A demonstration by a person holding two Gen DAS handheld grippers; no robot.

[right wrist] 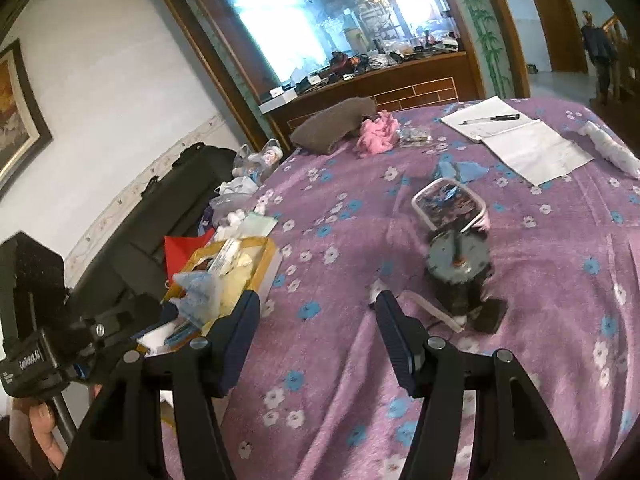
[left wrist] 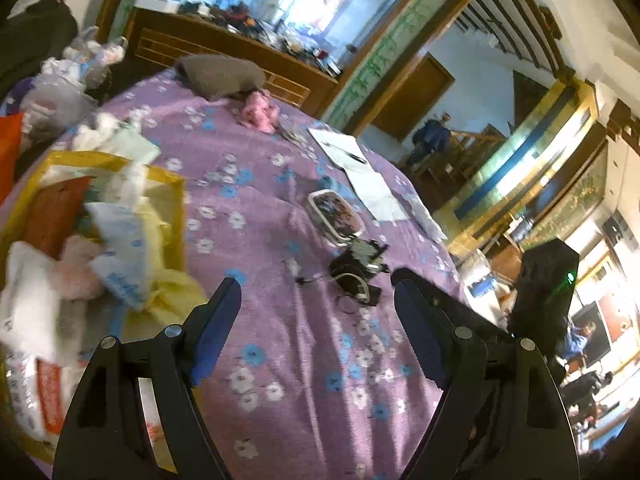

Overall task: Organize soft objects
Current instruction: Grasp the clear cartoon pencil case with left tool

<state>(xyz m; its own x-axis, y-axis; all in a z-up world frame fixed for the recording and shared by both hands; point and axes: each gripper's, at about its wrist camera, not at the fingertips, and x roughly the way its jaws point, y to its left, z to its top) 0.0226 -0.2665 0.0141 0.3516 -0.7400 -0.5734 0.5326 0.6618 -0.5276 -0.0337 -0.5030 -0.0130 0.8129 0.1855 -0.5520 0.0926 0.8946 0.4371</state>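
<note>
— Pink fluff toy point(right wrist: 378, 130) lay where?
— Far across the purple cloth point(right wrist: 340, 360), ahead of both, beside the brown cushion point(right wrist: 332, 124). Left gripper point(left wrist: 316, 300) and right gripper point(right wrist: 316, 312) gaped empty; neither looked clearly nearer.

A box point(left wrist: 176, 200) of soft things sits at the bedspread's point(left wrist: 288, 360) left edge; a clock point(right wrist: 458, 264) lies mid-spread. Behind it lies a notebook point(right wrist: 484, 120); a cushion point(right wrist: 332, 124) lies at the far edge.

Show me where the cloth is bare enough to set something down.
Bare cloth lies just ahead of both tongs, bordered by the yellow box on the left and the black gadget on the right. Another patch runs between the box and the pink toy. It is crowded around the box, the gadget, the tub and the papers.
</note>
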